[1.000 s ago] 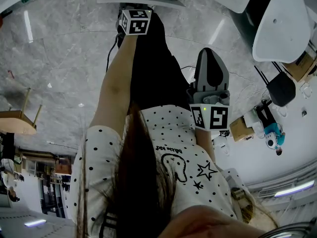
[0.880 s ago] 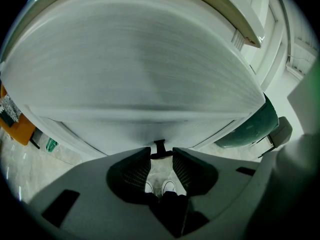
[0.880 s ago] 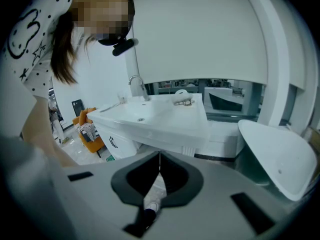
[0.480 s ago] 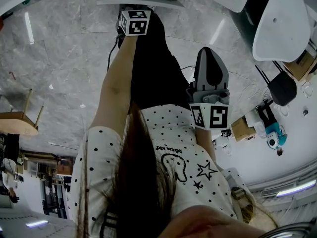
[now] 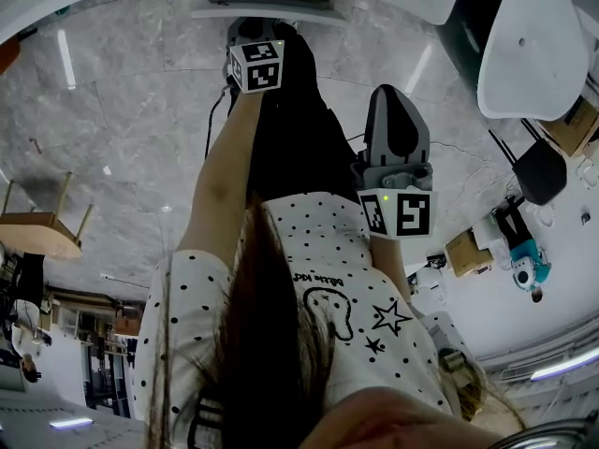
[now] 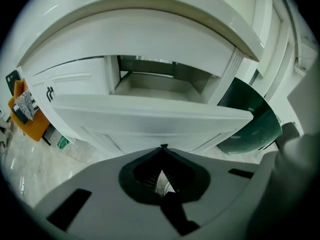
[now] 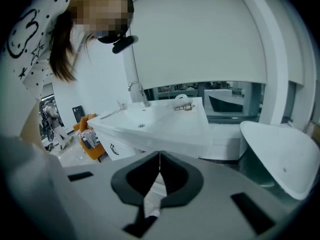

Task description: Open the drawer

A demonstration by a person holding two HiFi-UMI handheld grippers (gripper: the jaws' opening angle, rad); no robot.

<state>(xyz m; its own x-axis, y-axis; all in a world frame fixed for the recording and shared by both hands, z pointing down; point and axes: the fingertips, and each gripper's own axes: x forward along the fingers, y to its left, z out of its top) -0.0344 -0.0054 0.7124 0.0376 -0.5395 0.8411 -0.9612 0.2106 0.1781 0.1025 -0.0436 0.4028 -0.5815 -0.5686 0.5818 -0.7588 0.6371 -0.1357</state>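
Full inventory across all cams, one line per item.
drawer: one, white, pulled out of vanity.
vanity: one, white, ahead.
sink: one, white, atop vanity.
faucet: one, chrome, at sink's rim.
tub: one, white inside, dark green outside, right of vanity.
chair: one, orange, left of vanity.
stool: one, wooden, floor, head view's left.
cardboard boxes: two, brown, floor, right.
person's shirt: one, white, black-dotted.
left hand-held gripper: one, grey, before drawer; jaws just closed, nothing between.
right hand-held gripper: one, grey, near torso; shut, empty.
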